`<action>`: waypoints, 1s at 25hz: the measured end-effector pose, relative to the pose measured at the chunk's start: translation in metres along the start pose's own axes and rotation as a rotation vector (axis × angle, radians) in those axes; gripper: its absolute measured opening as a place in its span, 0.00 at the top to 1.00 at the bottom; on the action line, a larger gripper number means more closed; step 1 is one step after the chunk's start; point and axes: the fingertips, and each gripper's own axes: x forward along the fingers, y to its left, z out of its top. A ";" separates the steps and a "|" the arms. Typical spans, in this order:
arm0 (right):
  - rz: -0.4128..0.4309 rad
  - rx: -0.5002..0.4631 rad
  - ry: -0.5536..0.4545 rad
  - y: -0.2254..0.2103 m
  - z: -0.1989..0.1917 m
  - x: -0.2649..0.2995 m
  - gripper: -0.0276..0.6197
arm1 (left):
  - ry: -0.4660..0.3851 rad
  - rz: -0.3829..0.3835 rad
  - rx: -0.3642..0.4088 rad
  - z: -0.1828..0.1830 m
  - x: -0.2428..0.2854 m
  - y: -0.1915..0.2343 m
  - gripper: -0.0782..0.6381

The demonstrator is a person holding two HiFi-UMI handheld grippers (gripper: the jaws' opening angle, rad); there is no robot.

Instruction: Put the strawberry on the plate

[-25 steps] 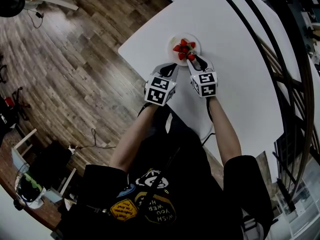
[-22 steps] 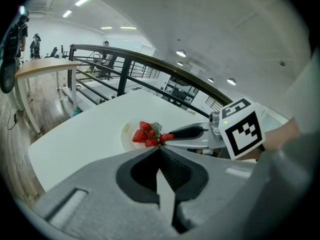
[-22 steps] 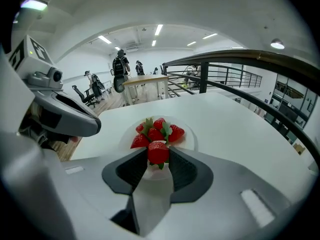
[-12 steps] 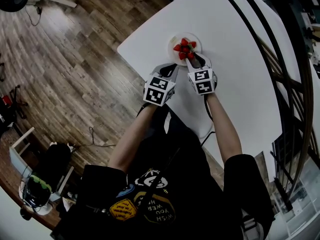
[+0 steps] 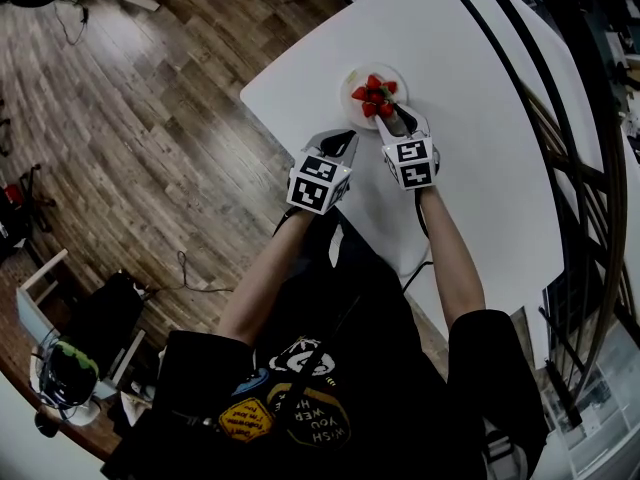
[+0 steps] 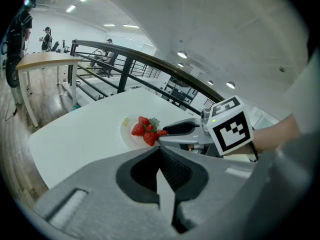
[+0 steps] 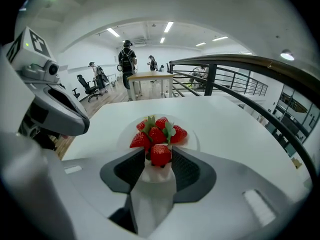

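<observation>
A small white plate (image 5: 350, 76) on the white table holds a pile of red strawberries (image 5: 372, 92). My right gripper (image 5: 388, 116) reaches over the plate's near edge. One strawberry (image 7: 160, 154) sits between its fingertips, right against the pile (image 7: 157, 131). Its jaws have just been opening, and a sliver of gap shows beside the berry. My left gripper (image 5: 347, 138) hovers just left of the right one, short of the plate, with its jaws together and nothing in them. In the left gripper view the right gripper (image 6: 162, 132) touches the pile (image 6: 142, 129) on the plate (image 6: 126, 134).
The white table (image 5: 470, 158) ends close to the left of the plate, with wood floor beyond. A dark railing (image 5: 560, 118) runs along its right side. People and desks stand far off in the room.
The right gripper has rolled slightly at the plate's near edge, the strawberry still between its tips. The left gripper has stayed put.
</observation>
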 end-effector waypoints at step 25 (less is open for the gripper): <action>-0.095 0.174 -0.504 0.039 0.103 -0.226 0.84 | -0.296 -0.049 0.181 0.074 -0.115 -0.094 0.89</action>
